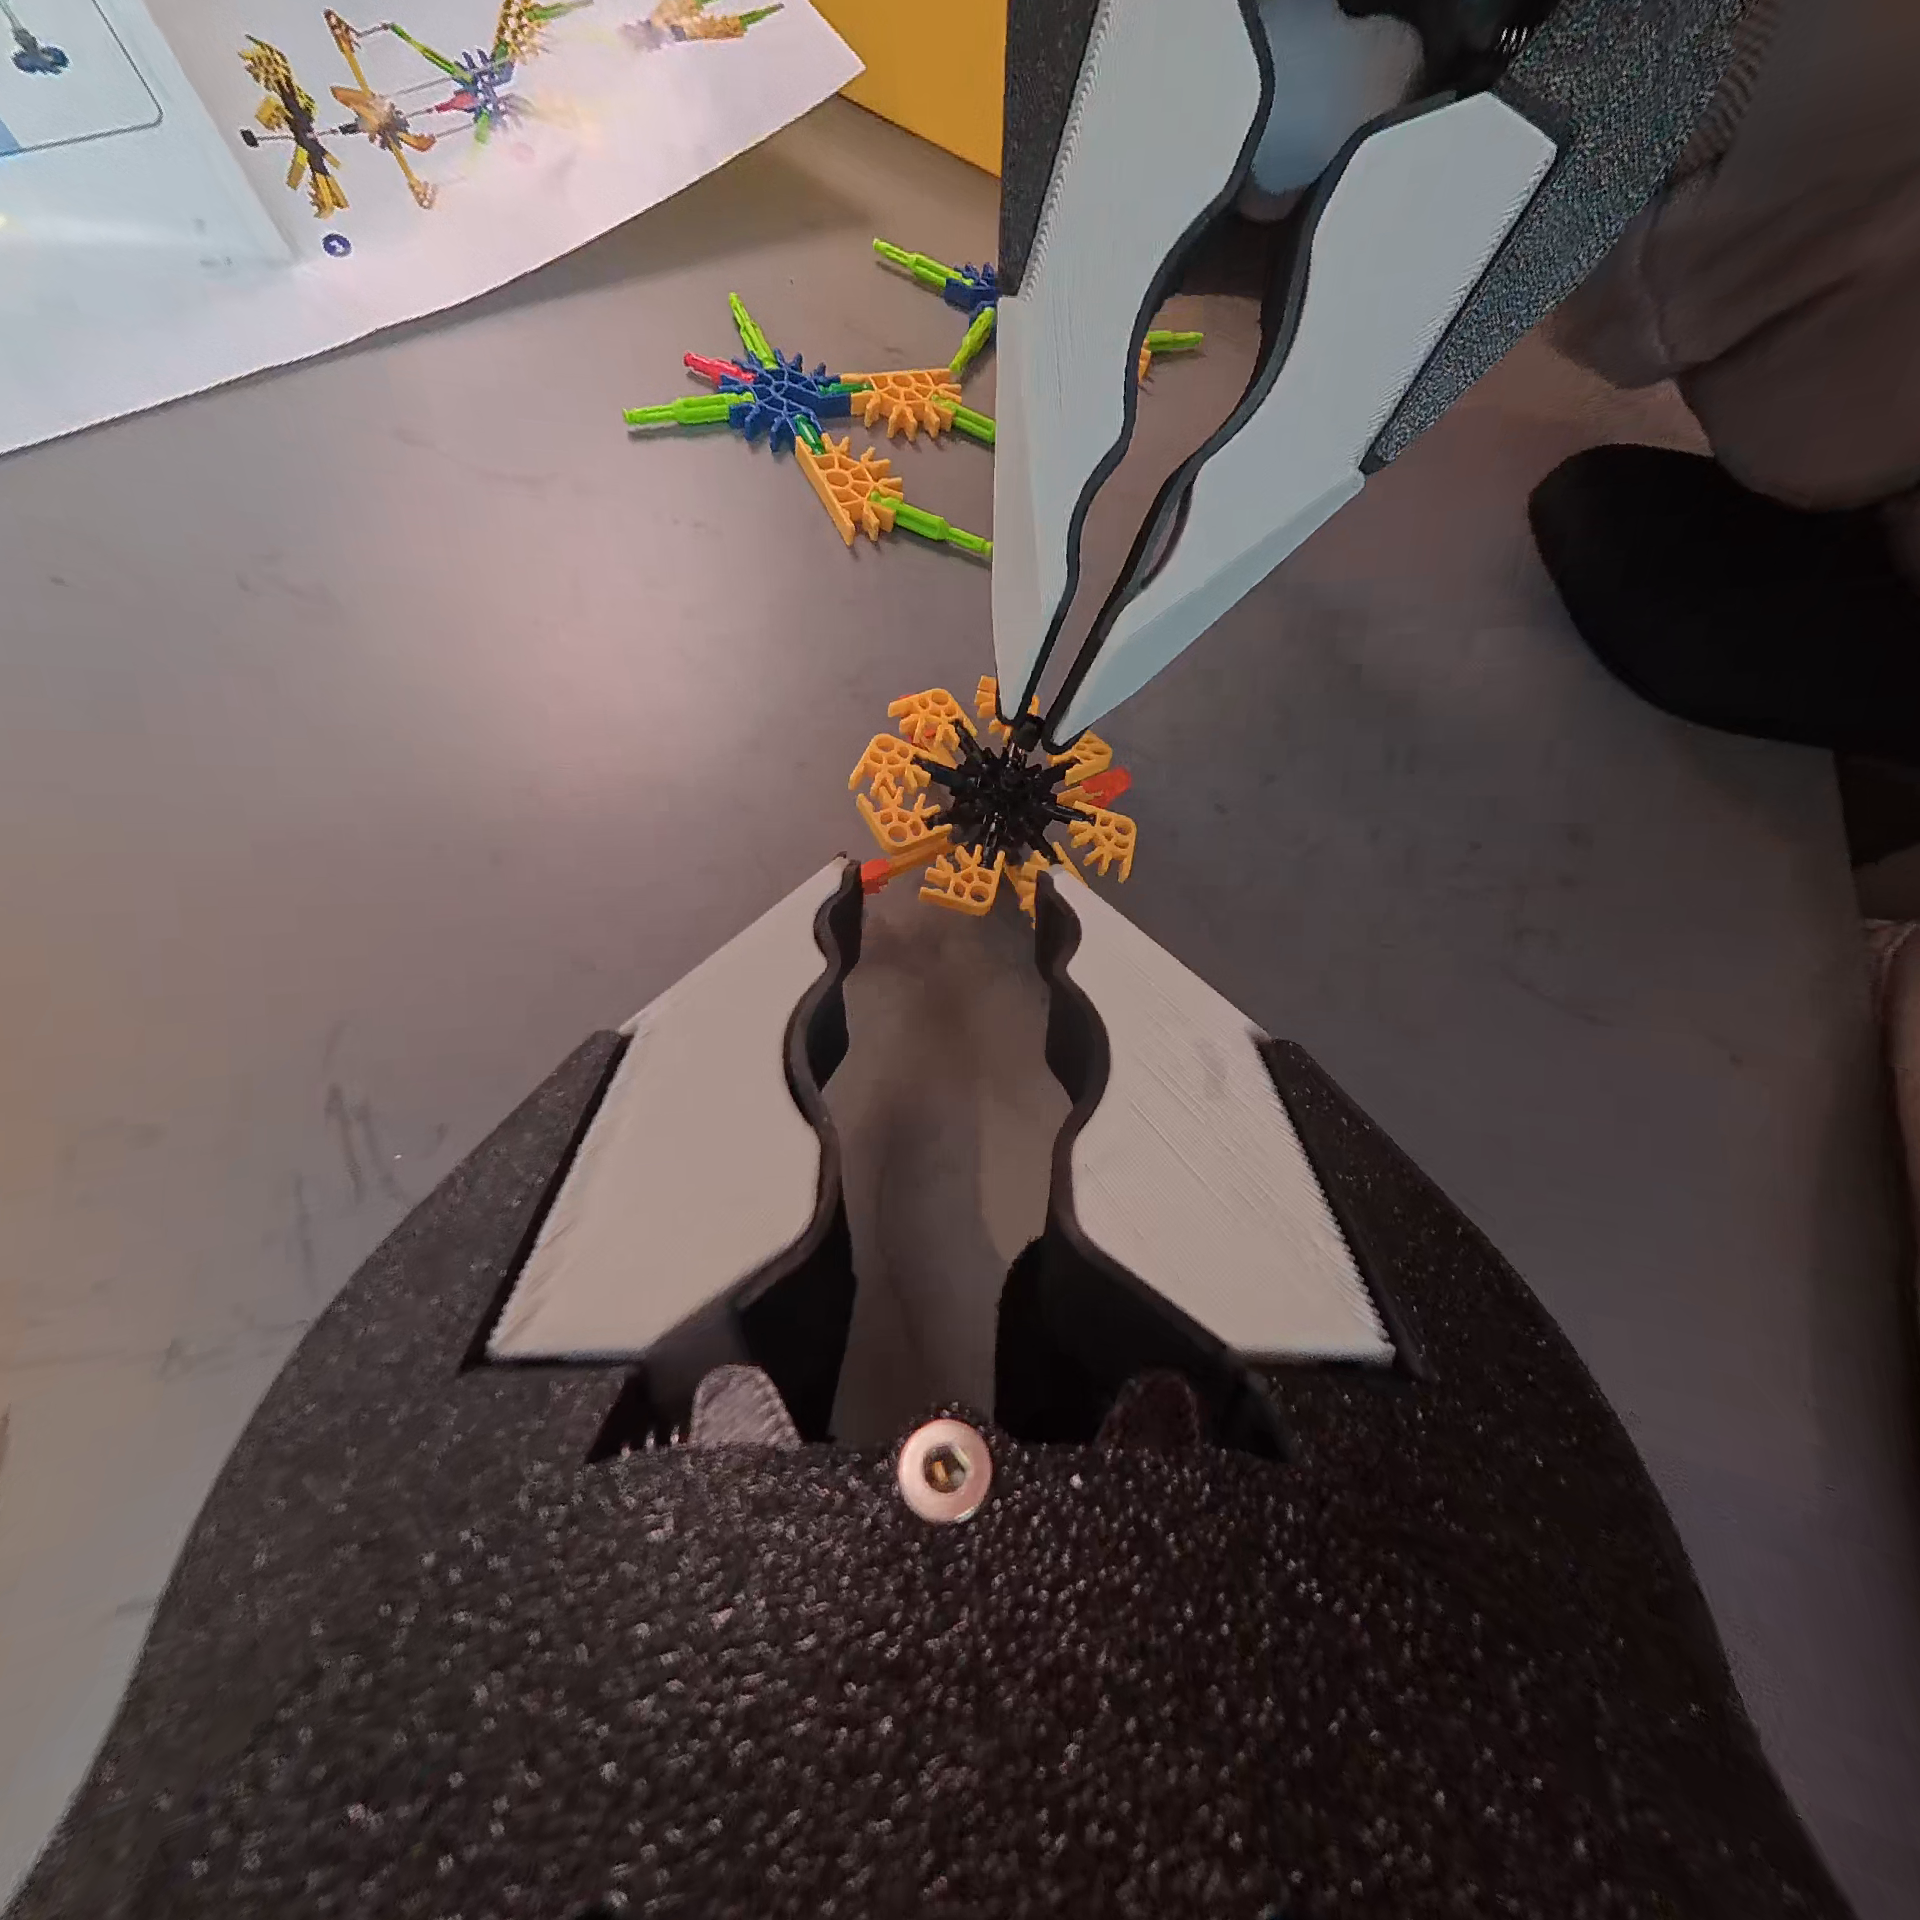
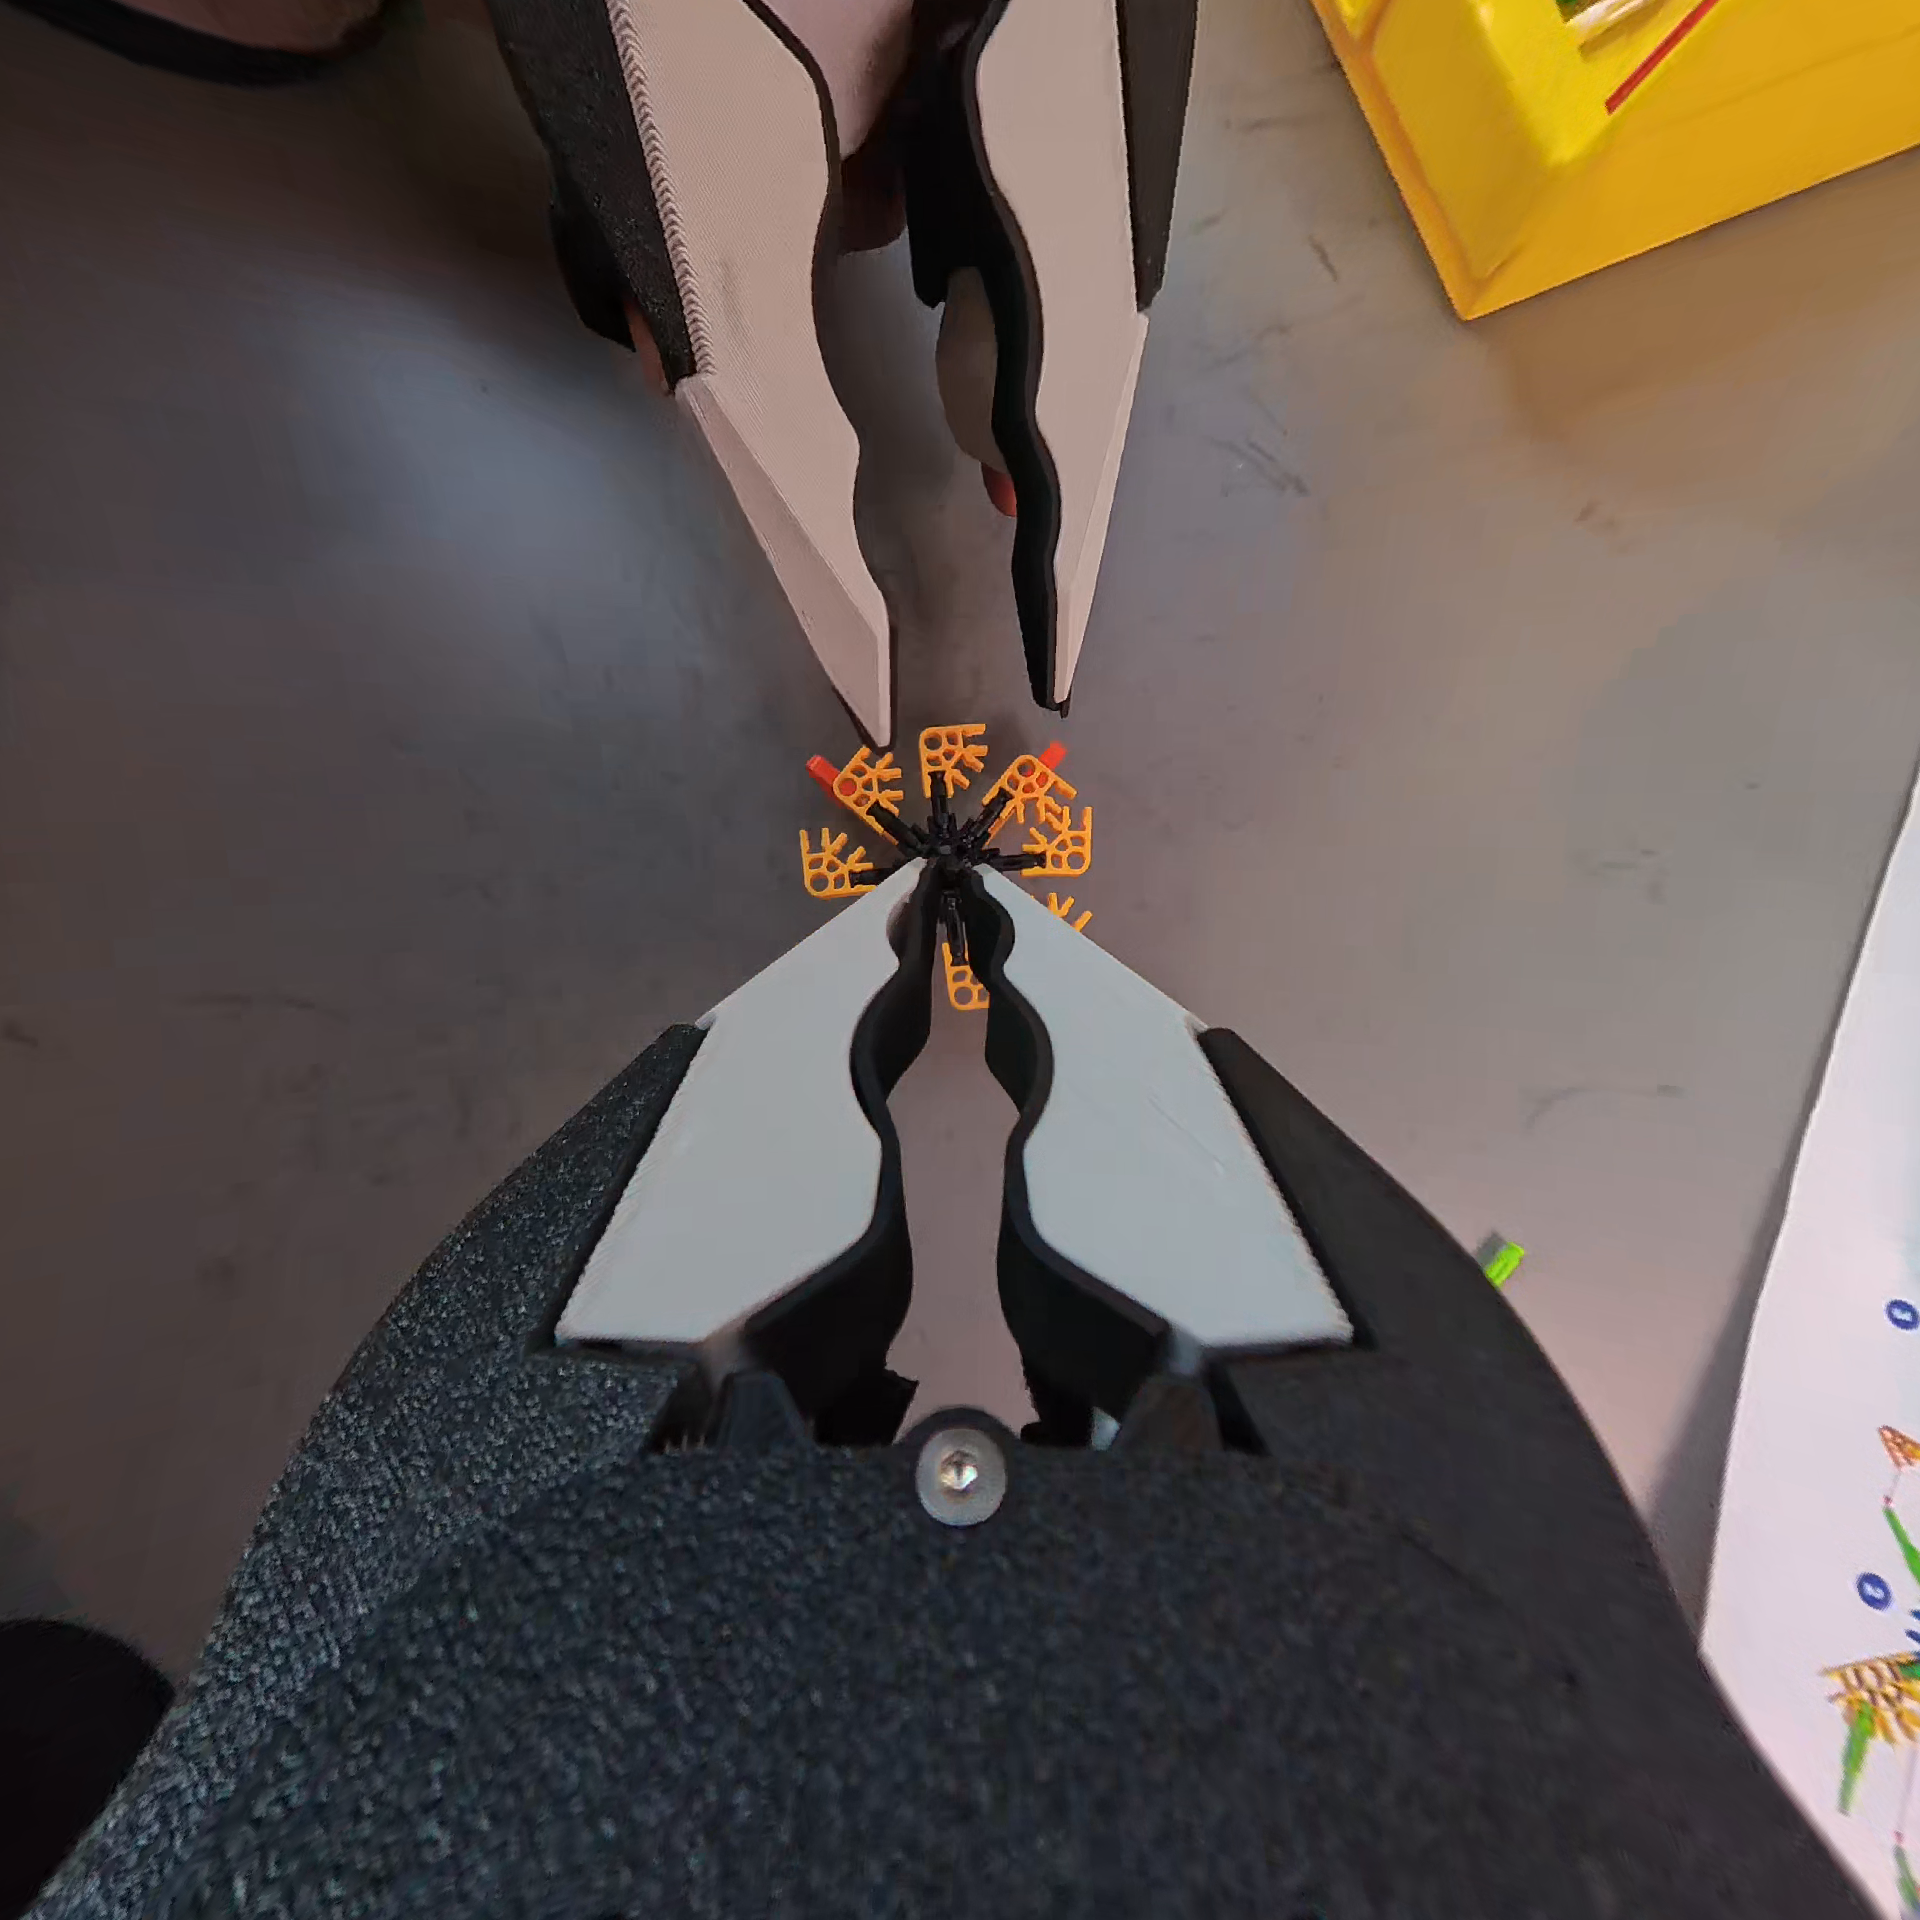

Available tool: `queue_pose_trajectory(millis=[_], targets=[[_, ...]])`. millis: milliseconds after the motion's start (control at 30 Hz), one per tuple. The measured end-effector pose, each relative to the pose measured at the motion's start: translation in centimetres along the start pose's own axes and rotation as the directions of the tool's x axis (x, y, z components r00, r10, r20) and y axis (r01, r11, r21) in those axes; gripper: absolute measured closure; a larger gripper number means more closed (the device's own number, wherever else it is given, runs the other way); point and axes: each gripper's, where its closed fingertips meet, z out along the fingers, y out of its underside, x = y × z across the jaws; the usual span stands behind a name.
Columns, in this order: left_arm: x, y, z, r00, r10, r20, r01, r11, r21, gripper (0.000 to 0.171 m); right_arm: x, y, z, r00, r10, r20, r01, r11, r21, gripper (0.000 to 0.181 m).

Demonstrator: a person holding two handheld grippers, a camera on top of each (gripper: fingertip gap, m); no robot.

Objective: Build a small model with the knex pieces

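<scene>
right gripper (image 2: 948, 883): clenched on black hub of orange-and-black pinwheel (image 1: 992, 800), on desk (image 1: 416, 831) between both grippers | left gripper (image 1: 951, 873): released, tips beside pinwheel | yellow box (image 2: 1621, 156): far desk corner, contents unclear

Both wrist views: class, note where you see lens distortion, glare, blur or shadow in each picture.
Left wrist view: wide-angle bending at the edges; glare washes out the instruction sheet; the yellow-and-black wheel is sharp; the left gripper stands open. Right wrist view: a soft shadow lies on the grey table; the sheet's edge is blurred; the right gripper pinches the wheel's black hub.
</scene>
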Motion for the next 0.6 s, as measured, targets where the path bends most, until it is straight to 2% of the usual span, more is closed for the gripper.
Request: queue_pose_trajectory(millis=[67,267,600], targets=[[0.0,0.3,-0.2,1.000,0.000,-0.010,0.000,1.000,-0.023,0.131,0.1,-0.2,0.0,0.999,-0.028,0.016,0.028,0.998,-0.048,0.179],[0.2,1.8,0.2,0.999,0.047,-0.011,-0.048,0.993,-0.104,0.128,0.1,-0.2,0.5,0.996,-0.069,0.055,0.077,0.984,-0.161,0.179],[1.6,2.0,0.4,0.997,0.074,-0.036,-0.078,0.987,-0.137,0.141,-0.1,0.1,0.8,0.992,-0.099,0.075,0.116,0.955,-0.273,0.179]])
